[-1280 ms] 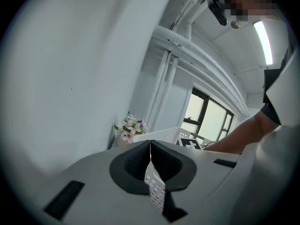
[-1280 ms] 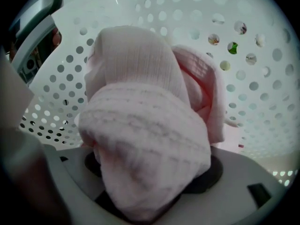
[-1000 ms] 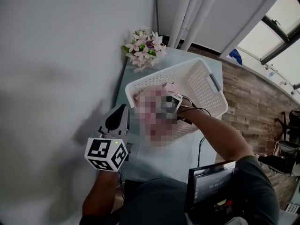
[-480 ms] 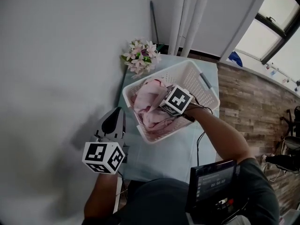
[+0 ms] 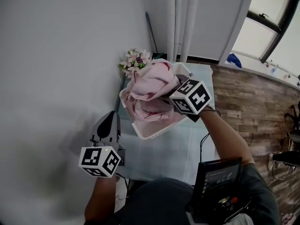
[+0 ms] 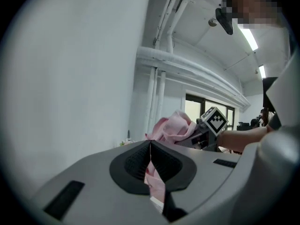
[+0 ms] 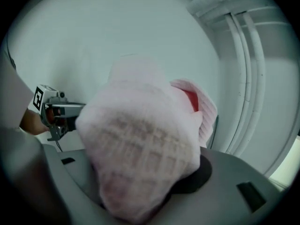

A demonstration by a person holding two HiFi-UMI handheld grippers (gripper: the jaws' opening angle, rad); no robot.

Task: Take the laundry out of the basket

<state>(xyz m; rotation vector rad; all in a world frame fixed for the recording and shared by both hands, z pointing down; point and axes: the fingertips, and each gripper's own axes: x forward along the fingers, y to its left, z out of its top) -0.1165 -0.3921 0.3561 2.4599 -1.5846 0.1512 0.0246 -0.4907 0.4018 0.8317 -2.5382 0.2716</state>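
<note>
A bundle of pink laundry [image 5: 150, 86] hangs lifted above the white slatted basket [image 5: 152, 135], its lower folds still trailing into it. My right gripper [image 5: 174, 96] is shut on the bundle's upper right side; in the right gripper view the pink laundry [image 7: 140, 149] fills the space between the jaws and hides the pads. My left gripper [image 5: 110, 116] is held low at the left beside the wall, apart from the basket. Its jaws meet with nothing held, as the left gripper [image 6: 150, 146] view shows, and the pink laundry [image 6: 171, 128] appears beyond them.
The basket stands on a pale table [image 5: 161, 161] against a grey wall. A bunch of pink flowers [image 5: 135, 60] sits at the table's far corner, just behind the basket. White pipes [image 5: 180, 18] run up behind; wooden floor [image 5: 253, 102] lies to the right.
My right gripper has risen from inside the basket, lifting the pink laundry up above the rim. The left gripper has stayed about where it was.
</note>
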